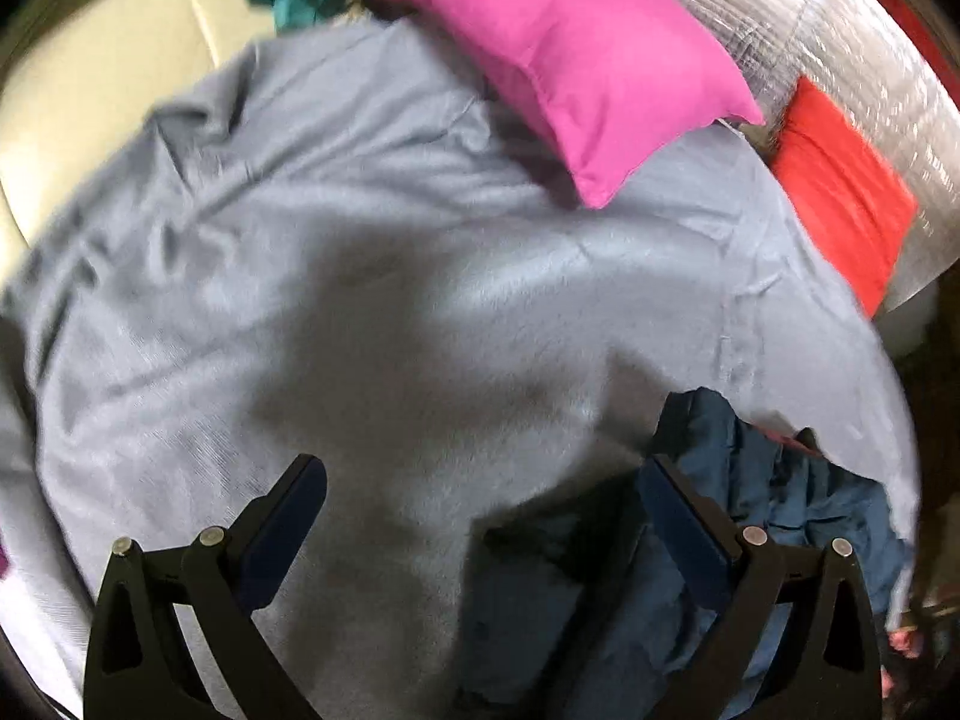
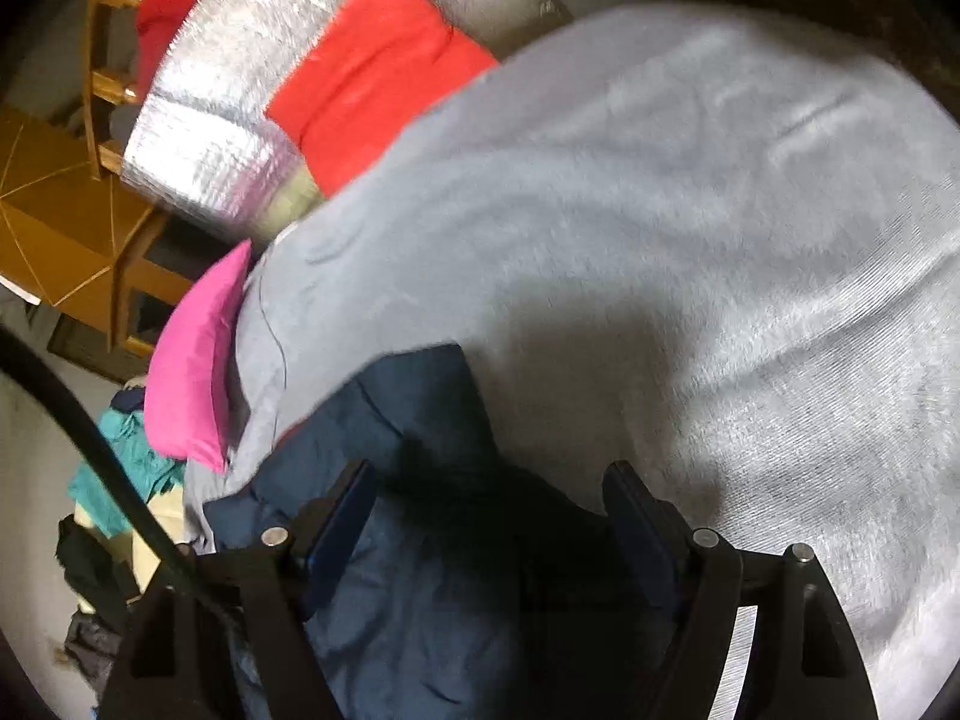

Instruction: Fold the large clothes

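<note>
We keep both the left hand-held gripper (image 1: 480,516) and right hand-held gripper (image 2: 489,516) wide open and empty, then grip the grey garment (image 1: 372,276) edge at lower right beside the navy cloth (image 1: 774,480).

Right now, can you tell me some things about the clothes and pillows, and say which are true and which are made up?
1. A big grey fleecy garment is spread out wide. True.
2. The bright pink pillow lies partly on the grey garment. True.
3. The left tongs are squeezing the pink pillow. False: they stand open over the grey garment, holding nothing.
4. The dark blue garment is on top of the grey one. False: it peeks out from under the grey edge.
5. The right tongs are open. True.
6. The red cushion leans on a wooden wall. False: it is against silver foil padding.
</note>
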{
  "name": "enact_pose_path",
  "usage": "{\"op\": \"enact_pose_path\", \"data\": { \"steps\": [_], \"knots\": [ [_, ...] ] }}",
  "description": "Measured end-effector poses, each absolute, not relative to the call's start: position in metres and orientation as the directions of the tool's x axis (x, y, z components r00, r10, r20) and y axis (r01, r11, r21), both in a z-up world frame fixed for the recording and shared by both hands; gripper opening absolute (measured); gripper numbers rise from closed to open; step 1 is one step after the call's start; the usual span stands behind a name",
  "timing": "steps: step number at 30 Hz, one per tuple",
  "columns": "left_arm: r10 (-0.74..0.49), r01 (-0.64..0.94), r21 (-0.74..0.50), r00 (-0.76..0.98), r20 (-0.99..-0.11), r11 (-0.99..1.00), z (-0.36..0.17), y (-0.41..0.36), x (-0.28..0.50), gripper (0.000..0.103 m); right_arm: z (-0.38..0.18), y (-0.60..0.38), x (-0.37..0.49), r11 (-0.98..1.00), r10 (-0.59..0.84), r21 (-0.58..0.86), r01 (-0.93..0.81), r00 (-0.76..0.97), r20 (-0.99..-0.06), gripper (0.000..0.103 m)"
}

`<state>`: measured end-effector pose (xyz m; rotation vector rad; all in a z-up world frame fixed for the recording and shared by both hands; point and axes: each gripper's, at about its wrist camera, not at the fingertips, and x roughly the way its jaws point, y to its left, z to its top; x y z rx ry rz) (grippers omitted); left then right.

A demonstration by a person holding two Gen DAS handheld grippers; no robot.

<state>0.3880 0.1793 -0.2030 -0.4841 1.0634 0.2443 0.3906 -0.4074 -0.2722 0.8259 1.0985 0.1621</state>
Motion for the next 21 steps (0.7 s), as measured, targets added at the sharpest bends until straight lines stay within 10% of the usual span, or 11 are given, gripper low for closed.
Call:
{"op": "enact_pose_path", "data": {
  "steps": [7, 13, 15, 21],
  "knots": [
    [-0.421, -0.204, -0.514, 0.370, -0.828, 0.833, -0.237, 0.150, 0.396, 0.103, -0.300, -0.381, 0.407, 0.687, 0.594, 0.694, 0.217, 0.382, -0.708, 0.092],
    [-0.402, -0.142, -0.466, 0.329, -0.854, 0.873, -0.245, 0.118, 0.400, 0.103, -0.299, -0.359, 0.411, 0.667, 0.642, 0.731, 0.145, 0.386, -0.663, 0.089],
    [-0.470, -0.137, -0.547, 0.366, -0.803, 0.826, -0.242, 0.117, 0.398, 0.103, -0.298, -0.354, 0.410, 0.674, 0.634, 0.725, 0.142, 0.393, -0.666, 0.058],
    [-0.488, -0.158, -0.590, 0.417, -0.767, 0.792, -0.245, 0.103, 0.407, 0.088, -0.290, -0.354, 0.406, 0.681, 0.599, 0.716, 0.155, 0.445, -0.666, 0.037]
  ]
}}
